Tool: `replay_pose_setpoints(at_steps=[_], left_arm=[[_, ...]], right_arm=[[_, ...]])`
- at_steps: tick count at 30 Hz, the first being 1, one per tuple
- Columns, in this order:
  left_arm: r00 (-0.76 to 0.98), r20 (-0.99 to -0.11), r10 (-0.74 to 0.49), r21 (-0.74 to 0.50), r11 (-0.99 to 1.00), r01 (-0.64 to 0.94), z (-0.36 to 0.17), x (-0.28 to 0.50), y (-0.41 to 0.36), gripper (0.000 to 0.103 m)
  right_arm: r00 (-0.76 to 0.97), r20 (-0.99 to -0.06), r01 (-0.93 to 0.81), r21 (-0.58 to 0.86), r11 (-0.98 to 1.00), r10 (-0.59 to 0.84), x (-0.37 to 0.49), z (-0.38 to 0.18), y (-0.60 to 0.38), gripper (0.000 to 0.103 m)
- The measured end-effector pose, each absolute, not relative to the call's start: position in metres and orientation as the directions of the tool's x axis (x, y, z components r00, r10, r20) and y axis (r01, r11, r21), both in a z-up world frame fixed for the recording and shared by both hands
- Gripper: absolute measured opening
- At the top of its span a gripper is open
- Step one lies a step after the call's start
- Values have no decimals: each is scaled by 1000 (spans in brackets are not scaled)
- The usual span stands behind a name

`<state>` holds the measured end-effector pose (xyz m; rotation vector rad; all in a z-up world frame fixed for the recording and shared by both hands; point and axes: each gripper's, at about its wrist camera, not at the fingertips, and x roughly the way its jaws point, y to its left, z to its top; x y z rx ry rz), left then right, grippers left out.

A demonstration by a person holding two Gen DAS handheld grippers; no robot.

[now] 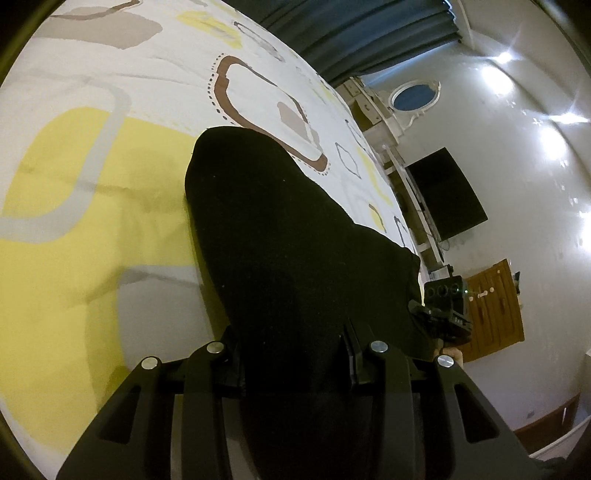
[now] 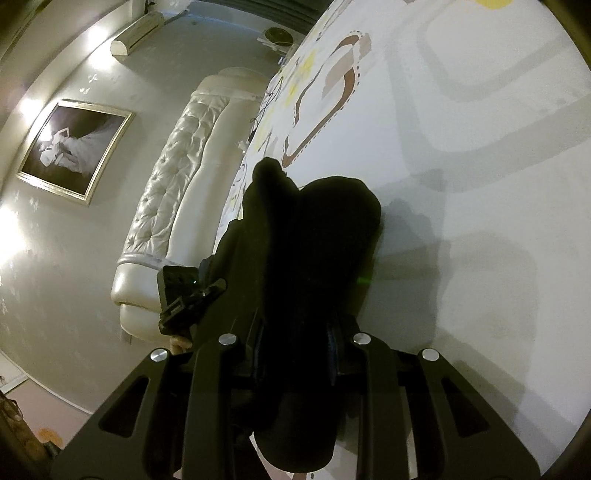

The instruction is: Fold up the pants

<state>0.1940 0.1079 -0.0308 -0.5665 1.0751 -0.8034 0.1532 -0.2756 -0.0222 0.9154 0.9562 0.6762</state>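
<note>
Black pants (image 1: 280, 229) hang lifted above a bed sheet (image 1: 74, 221) printed with yellow, grey and brown shapes. My left gripper (image 1: 295, 354) is shut on a thick bunch of the black fabric, which fills the gap between its fingers. In the right wrist view the pants (image 2: 314, 236) rise in a folded hump over the sheet (image 2: 480, 184), and my right gripper (image 2: 295, 354) is shut on that cloth too. Each view shows the other gripper at the edge of the fabric: the right gripper (image 1: 443, 306) and the left gripper (image 2: 184, 295).
A padded cream headboard (image 2: 166, 206) and a framed picture (image 2: 74, 147) stand on the wall side. A dark screen (image 1: 447, 192), a wooden cabinet (image 1: 495, 306), a white shelf and dark curtains (image 1: 362, 33) lie beyond the bed's far edge.
</note>
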Motion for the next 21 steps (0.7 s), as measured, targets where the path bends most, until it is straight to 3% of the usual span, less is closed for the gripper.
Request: replay_pose_setpoints(at_steps=[21], left_arm=[[243, -540, -806, -753, 591, 289, -35, 183, 123, 42]], right_arm=[[434, -365, -62, 900, 432, 824, 169, -34, -277, 25]])
